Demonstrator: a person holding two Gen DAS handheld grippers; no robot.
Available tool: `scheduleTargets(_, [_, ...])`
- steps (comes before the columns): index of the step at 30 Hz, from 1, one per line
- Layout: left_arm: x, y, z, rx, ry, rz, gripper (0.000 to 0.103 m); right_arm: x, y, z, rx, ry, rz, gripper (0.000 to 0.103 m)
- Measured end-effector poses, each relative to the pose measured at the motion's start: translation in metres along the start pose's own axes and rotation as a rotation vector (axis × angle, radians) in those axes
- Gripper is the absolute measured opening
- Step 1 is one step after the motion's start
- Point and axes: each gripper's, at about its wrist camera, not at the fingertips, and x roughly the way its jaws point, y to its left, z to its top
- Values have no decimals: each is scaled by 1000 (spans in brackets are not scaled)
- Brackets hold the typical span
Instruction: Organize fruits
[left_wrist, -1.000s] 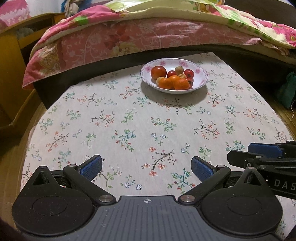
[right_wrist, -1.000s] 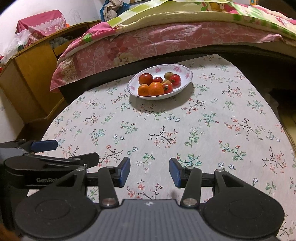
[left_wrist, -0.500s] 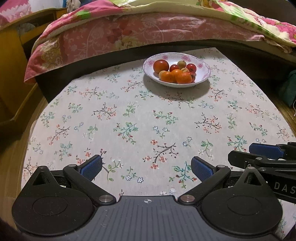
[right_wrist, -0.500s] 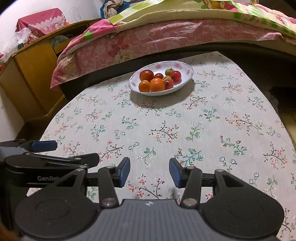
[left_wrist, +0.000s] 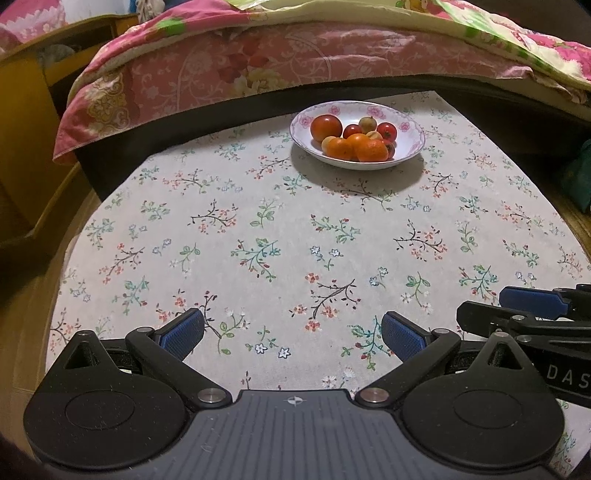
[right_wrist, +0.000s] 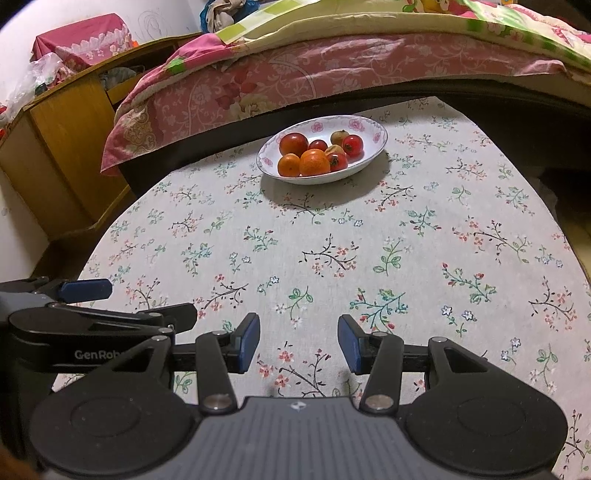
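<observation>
While both tools hang low over the near edge of the flower-printed tablecloth (left_wrist: 295, 236), the left gripper (left_wrist: 291, 334) has its blue-padded fingers (left_wrist: 183, 332) spread wide with nothing between them, and the right gripper (right_wrist: 298, 341) stands about half open, likewise empty. The fruits (left_wrist: 354, 138), a heap of orange mandarins, red tomato-like rounds and a small brownish one, all lie in the shallow white porcelain bowl with a pink floral rim (left_wrist: 410, 127), well ahead of both sets of fingertips and slightly right of the left gripper's midline. No fruit shows on the cloth. This layout fits either a finished gathering into the bowl or a sorting out of the bowl to come; the views do not settle which. Any approach would, in judgement, best come in level over the near rim, with the jaws set wider than one fruit. The round, smooth pieces would likely roll if nudged sideways. A quilted pink bedspread (right_wrist: 258, 88) lies beyond the table.
</observation>
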Motion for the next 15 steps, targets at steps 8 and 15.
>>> scheduleTargets(8, [1, 0, -1, -5, 9, -2, 103, 1, 0, 0, 1, 7, 0, 44])
scheduleTargets(15, [3, 0, -1, -12, 24, -8, 103, 1, 0, -1, 1, 9, 1, 44])
